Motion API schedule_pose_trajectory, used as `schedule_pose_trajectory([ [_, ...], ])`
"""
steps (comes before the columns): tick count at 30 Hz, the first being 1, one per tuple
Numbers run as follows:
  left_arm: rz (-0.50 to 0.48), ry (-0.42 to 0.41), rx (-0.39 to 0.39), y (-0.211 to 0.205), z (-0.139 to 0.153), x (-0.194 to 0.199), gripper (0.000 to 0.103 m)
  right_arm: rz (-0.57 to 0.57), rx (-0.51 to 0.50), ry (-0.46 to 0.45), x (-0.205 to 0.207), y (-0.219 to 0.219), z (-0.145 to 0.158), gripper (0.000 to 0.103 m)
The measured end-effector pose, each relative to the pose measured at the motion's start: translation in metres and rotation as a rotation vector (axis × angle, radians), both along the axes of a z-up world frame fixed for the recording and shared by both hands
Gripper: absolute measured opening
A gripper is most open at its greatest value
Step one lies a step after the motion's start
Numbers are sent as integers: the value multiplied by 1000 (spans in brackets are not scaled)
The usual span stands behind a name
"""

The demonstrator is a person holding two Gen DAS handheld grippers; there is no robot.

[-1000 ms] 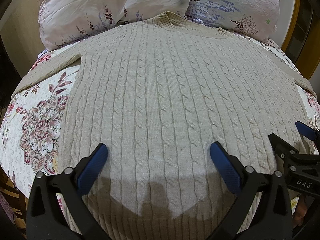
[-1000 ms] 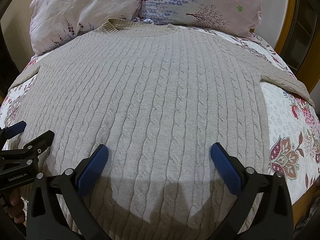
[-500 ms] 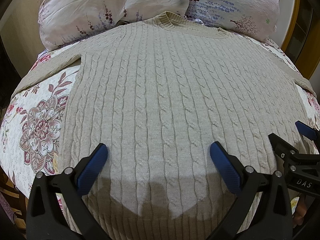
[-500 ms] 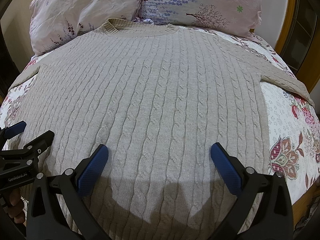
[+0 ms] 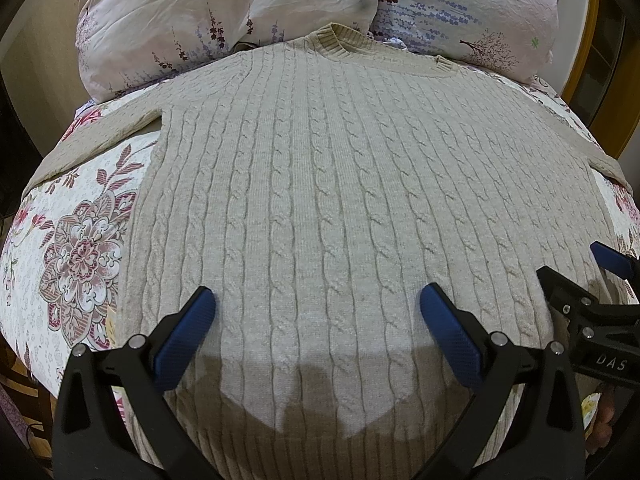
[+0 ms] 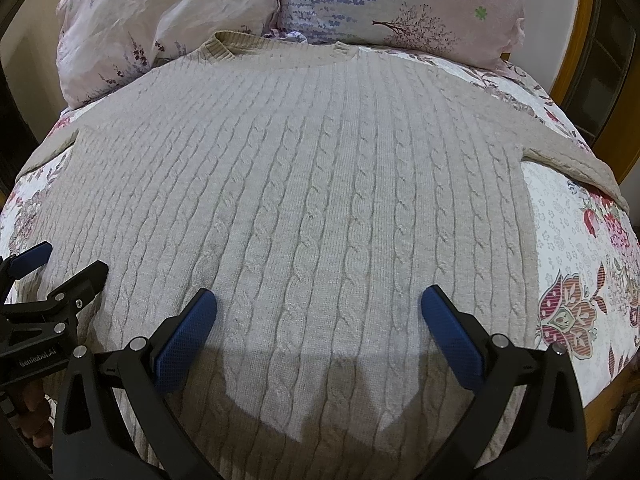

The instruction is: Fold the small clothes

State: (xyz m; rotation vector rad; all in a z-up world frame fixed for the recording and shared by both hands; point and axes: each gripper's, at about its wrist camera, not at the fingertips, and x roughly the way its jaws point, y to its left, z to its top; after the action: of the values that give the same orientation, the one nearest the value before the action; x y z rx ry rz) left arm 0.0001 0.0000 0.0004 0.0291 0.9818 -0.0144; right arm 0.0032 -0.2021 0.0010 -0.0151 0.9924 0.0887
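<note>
A beige cable-knit sweater (image 5: pixel 340 184) lies flat on the bed, collar at the far end by the pillows, sleeves spread to both sides; it also fills the right wrist view (image 6: pixel 320 200). My left gripper (image 5: pixel 316 320) is open and empty, hovering over the sweater's lower left part near the hem. My right gripper (image 6: pixel 318 320) is open and empty over the lower right part. The right gripper also shows at the right edge of the left wrist view (image 5: pixel 576 276), and the left gripper at the left edge of the right wrist view (image 6: pixel 66 264).
The bed has a floral sheet (image 5: pixel 80 248), which also shows in the right wrist view (image 6: pixel 580 272). Two pink floral pillows (image 5: pixel 240 20) (image 6: pixel 400 4) lie at the head. A wooden frame (image 6: pixel 576 60) stands at the far right.
</note>
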Motion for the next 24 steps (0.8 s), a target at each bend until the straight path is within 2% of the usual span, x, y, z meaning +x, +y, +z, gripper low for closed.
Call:
schedule_pose_trajectory([
  [12, -13, 32, -2, 0, 4, 7, 101, 30, 0, 8, 2, -2, 1, 102],
  [16, -27, 49, -2, 0, 2, 8, 101, 78, 9, 7, 0, -5, 1, 102],
  [19, -36, 46, -6, 1, 2, 7, 101, 136, 20, 38, 3, -9, 4, 102],
  [21, -40, 45, -11, 2, 2, 7, 101, 124, 99, 27, 9, -31, 15, 101],
  [24, -18, 34, -62, 10, 8, 9, 101, -46, 263, -86, 24, -112, 43, 98],
])
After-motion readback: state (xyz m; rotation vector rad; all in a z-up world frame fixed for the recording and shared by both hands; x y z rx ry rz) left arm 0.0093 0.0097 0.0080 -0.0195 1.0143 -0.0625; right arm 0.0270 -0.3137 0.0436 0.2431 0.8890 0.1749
